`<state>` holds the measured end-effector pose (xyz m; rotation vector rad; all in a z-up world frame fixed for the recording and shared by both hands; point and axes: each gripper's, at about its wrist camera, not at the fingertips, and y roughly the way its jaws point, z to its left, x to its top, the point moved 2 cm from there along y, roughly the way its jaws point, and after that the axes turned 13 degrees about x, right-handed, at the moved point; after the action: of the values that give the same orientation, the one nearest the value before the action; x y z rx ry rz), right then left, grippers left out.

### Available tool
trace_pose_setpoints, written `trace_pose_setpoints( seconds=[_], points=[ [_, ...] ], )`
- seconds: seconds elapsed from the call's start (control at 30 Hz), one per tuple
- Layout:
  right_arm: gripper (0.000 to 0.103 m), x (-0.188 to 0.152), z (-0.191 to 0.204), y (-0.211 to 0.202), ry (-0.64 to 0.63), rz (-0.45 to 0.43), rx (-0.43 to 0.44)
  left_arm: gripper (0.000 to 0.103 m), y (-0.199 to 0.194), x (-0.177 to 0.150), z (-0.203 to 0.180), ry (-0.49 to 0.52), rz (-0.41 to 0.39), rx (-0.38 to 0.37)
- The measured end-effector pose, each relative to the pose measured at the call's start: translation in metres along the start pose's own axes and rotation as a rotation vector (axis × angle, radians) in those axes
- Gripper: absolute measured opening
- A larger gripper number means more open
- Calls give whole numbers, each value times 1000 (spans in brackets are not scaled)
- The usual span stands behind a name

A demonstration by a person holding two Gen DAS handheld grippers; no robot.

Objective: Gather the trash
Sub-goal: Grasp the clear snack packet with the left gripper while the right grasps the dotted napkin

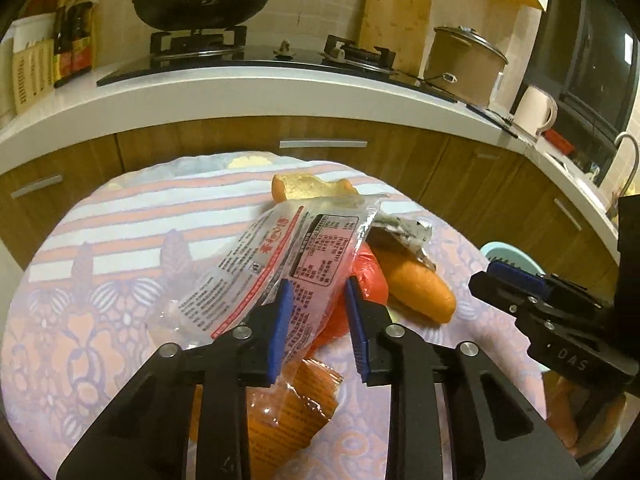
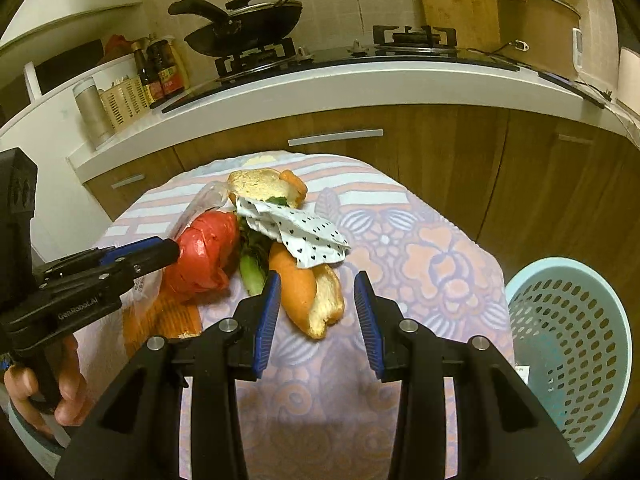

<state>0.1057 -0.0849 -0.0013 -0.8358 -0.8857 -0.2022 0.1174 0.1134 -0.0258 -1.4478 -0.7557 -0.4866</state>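
My left gripper (image 1: 320,320) is shut on a clear plastic wrapper (image 1: 272,260) with red print, which stands up between its blue pads. Behind it lie a red plastic bag (image 1: 368,280), a bread roll (image 1: 420,284) and crumpled paper (image 1: 404,232). An orange packet (image 1: 288,400) lies under the jaws. My right gripper (image 2: 316,312) hangs open above the table, the split bread roll (image 2: 308,296) just beyond its tips and nothing gripped. Dotted paper (image 2: 296,232), a green stalk (image 2: 252,272), the red bag (image 2: 204,256) and a bread piece (image 2: 260,184) make up the heap. The left gripper (image 2: 160,252) reaches in beside the red bag.
A pale blue perforated basket (image 2: 568,340) stands on the floor right of the table's patterned cloth (image 2: 420,264). Wooden cabinets and a white counter (image 1: 280,88) with stove, wok, pot and kettle run behind. A hand (image 2: 60,396) holds the left gripper's handle.
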Motion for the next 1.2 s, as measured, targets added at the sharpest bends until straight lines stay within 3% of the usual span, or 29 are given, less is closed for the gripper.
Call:
trace_pose_setpoints(
  seconds=[0.57, 0.7, 0.77, 0.8, 0.83, 1.03, 1.1, 1.2],
  points=[
    [35, 4, 4, 7, 0, 14, 16, 27, -5, 2, 83, -206, 8, 10],
    [35, 5, 7, 6, -9, 11, 15, 28, -2, 2, 97, -218, 17, 47],
    [35, 6, 8, 6, -11, 11, 14, 34, 2, 1, 99, -203, 32, 51],
    [35, 6, 8, 6, -10, 11, 14, 46, 5, 0, 100, -194, 47, 73],
    [35, 6, 8, 7, -10, 13, 15, 50, 7, -2, 101, -191, 45, 106],
    [39, 6, 11, 12, -14, 21, 14, 53, 18, -7, 104, -147, 61, 171],
    [40, 6, 13, 13, -18, 21, 12, 48, 20, -6, 103, -129, 63, 176],
    [41, 8, 16, 14, -34, 19, 13, 28, 23, -7, 102, -126, 73, 161]
  ],
)
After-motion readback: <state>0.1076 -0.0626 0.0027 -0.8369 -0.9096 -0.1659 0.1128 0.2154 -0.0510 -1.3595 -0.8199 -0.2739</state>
